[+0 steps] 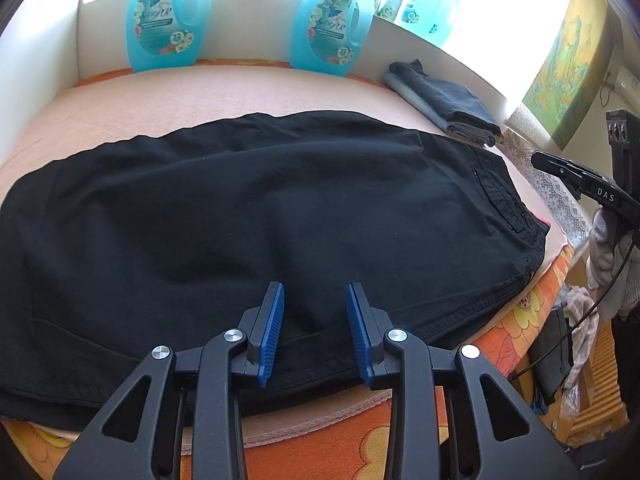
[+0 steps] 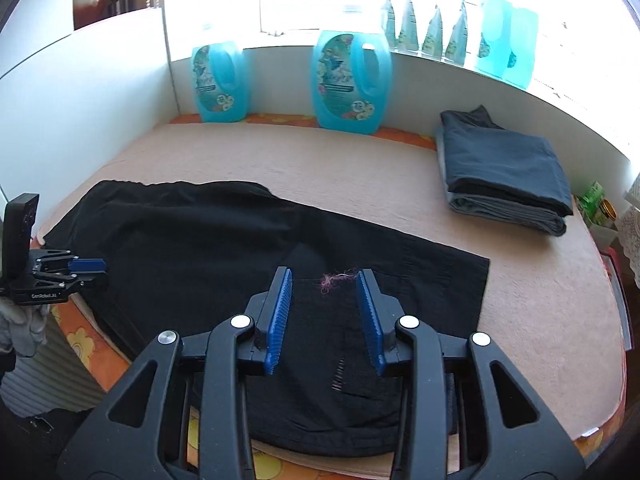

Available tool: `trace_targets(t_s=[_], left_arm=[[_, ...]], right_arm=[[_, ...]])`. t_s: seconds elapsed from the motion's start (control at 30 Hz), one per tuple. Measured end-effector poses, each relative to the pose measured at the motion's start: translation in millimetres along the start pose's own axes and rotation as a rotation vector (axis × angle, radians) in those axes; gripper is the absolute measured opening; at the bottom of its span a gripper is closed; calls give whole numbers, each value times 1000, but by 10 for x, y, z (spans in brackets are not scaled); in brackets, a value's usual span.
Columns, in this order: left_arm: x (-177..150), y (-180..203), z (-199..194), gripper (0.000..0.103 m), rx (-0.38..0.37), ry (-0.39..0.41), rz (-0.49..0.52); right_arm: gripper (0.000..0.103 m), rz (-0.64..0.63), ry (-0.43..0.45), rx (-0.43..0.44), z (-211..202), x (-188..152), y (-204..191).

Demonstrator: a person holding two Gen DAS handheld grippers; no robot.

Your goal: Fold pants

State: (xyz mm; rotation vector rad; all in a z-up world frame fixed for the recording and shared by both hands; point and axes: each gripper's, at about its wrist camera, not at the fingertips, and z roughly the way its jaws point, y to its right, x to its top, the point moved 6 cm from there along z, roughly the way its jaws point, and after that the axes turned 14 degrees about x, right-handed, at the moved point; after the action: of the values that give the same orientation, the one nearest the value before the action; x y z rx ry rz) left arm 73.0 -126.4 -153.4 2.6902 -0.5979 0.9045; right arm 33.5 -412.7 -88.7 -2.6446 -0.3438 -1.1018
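Note:
Black pants (image 1: 248, 208) lie flat across the peach cloth, folded lengthwise, waist and pocket toward the right. My left gripper (image 1: 315, 292) is open and empty, just above the pants' near edge. In the right wrist view the pants (image 2: 200, 248) stretch from left to centre. My right gripper (image 2: 324, 280) is open and empty over the waist end, with a pink thread between its fingers. The left gripper (image 2: 90, 270) shows at the far left of that view, by the pants' edge. The right gripper's body (image 1: 580, 184) shows at the right edge of the left wrist view.
A stack of folded dark and grey pants (image 2: 504, 172) lies at the back right, also seen in the left wrist view (image 1: 444, 100). Two blue detergent bottles (image 2: 352, 80) (image 2: 220, 80) stand against the white back wall. An orange flowered sheet (image 1: 520, 320) hangs over the table edge.

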Motion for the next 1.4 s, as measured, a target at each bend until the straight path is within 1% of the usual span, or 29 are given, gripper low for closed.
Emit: trace_targets(t_s=[0.13,0.17,0.27,0.37,0.47,0.6,0.67,0.73,0.77,0.8,0.83,0.9,1.1,1.23,1.33,1.4], left_arm=[[-108,6,-90,31,-5,-4,4],[-130,-26,-127,31,-3,-5,-10],[-174,-246,-279,31,9,12,-101],[-233,-545,-473,31,65,44,-178],[-322,-904,-685,35,129,75,-265],[-434,-1457,-897,36,242,102,-377],[-482,-1708,-959,38,285,111,-427],[-526,-1927,-985,45,319,114,-472],[-546,-2027,-984,46,330,112,-499],[-565,-2114,-975,46,333,107,-526],[-572,-2168,-957,46,327,102,-551],[-586,-2252,-907,49,315,93,-581],[-610,-2390,-753,49,243,67,-664],[-621,-2407,-722,49,223,69,-698],[-588,-2386,-704,44,218,77,-694],[-569,-2378,-704,35,231,81,-680]], right_arm=[[36,-80,-45,118,356,26,-500],[36,-97,-57,146,439,17,-618],[36,-154,-87,210,642,-19,-946],[36,-202,-103,268,771,-38,-1226],[36,-249,-124,324,884,-62,-1483],[36,-307,-156,393,980,-114,-1758],[37,-339,-173,423,1013,-154,-1878],[43,-375,-190,448,1045,-196,-1986],[50,-391,-198,459,1055,-225,-2034],[54,-408,-208,470,1070,-255,-2079],[54,-424,-219,476,1088,-286,-2110],[54,-452,-239,465,1136,-346,-2159],[54,-460,-280,463,1229,-467,-2165],[54,-463,-288,458,1250,-483,-2154],[50,-460,-304,447,1286,-494,-2141],[45,-456,-310,441,1311,-488,-2118]])
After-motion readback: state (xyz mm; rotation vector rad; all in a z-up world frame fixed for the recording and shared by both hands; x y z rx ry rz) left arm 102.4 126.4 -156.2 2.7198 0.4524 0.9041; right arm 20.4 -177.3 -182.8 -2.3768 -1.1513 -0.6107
